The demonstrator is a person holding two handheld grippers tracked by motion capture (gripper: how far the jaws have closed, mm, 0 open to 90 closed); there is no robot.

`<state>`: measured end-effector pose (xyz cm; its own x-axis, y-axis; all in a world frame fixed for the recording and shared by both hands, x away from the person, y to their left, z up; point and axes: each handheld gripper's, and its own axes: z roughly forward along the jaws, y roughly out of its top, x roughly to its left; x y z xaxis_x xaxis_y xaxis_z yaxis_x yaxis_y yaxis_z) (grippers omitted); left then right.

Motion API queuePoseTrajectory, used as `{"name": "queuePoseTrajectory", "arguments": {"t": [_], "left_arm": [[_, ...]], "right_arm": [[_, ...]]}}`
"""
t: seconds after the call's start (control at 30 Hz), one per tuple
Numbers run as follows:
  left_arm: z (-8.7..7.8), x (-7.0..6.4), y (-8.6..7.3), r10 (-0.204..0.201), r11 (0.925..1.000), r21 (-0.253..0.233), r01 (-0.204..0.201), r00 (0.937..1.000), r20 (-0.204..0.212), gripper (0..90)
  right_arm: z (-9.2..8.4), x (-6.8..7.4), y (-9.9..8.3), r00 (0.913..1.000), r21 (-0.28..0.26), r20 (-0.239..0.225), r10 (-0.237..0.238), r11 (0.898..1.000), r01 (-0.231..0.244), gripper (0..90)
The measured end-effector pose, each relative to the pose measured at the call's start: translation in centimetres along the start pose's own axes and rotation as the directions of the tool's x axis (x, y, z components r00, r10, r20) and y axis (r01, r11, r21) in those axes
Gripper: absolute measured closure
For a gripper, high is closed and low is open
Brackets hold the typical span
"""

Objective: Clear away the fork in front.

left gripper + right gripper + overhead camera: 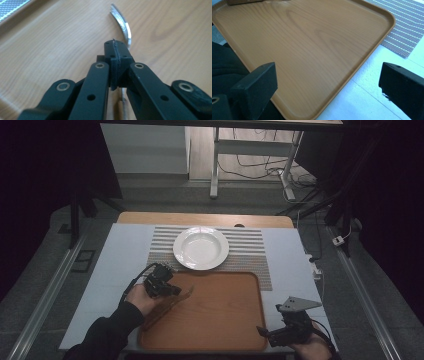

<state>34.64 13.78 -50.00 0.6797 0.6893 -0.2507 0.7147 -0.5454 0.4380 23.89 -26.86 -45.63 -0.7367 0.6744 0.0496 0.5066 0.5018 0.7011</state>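
a round white ceramic plate (201, 248) sits on a striped woven placemat (250, 251) behind a rectangular wooden tray (220, 315) on the pale worktop (117, 265); left gripper (172, 290) over the tray's left edge, right gripper (265, 334) at its right corner.

A slim metal utensil (121, 25), silvery with a fine textured surface, is pinched edge-on between the closed jaws of the left gripper (172, 289). In the left gripper view its curved end arcs away toward 12 o'clock past the jaw tips, and a thin stretch of its shaft shows below the jaws; what kind of utensil it is cannot be told. It hangs over the wooden tray (225, 320), at about 10 o'clock on the tray's surface near the left rim. The tray is rectangular, round-cornered and low-rimmed, lying flat on the tabletop (115, 265) at its near edge.
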Motion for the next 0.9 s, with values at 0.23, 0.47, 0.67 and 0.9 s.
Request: {"name": "queuePoseTrajectory", "arguments": {"t": [0.23, 0.47, 0.67, 0.9], "left_arm": [[1.0, -2.0, 1.0, 0.074, 0.9971, 0.016, -0.075, 0.9971, 0.014, 88.7], [1.5, -4.6, 1.4, 0.164, 0.986, 0.022, -0.166, 0.9844, 0.065, 88.6], [1.6, -5.3, 1.3, 0.192, 0.9802, 0.026, -0.196, 0.9756, 0.106, 88.6], [3.2, -6.1, 1.0, 0.235, 0.9644, 0.104, -0.243, 0.9683, 0.084, 88.6]], "right_arm": [[0.1, 0.0, 0.0, 1.0, 0.011, -0.003, -0.001, 1.0, 0.001, 2.0], [0.1, 0.0, 0.0, 1.0, 0.009, -0.005, 0.0, 1.0, 0.0, 2.1], [0.1, 0.0, 0.0, 1.0, 0.011, -0.006, -0.001, 1.0, 0.001, 2.1], [0.2, 0.0, 0.0, 1.0, 0.014, -0.008, -0.003, 1.0, 0.003, 2.2]]}}
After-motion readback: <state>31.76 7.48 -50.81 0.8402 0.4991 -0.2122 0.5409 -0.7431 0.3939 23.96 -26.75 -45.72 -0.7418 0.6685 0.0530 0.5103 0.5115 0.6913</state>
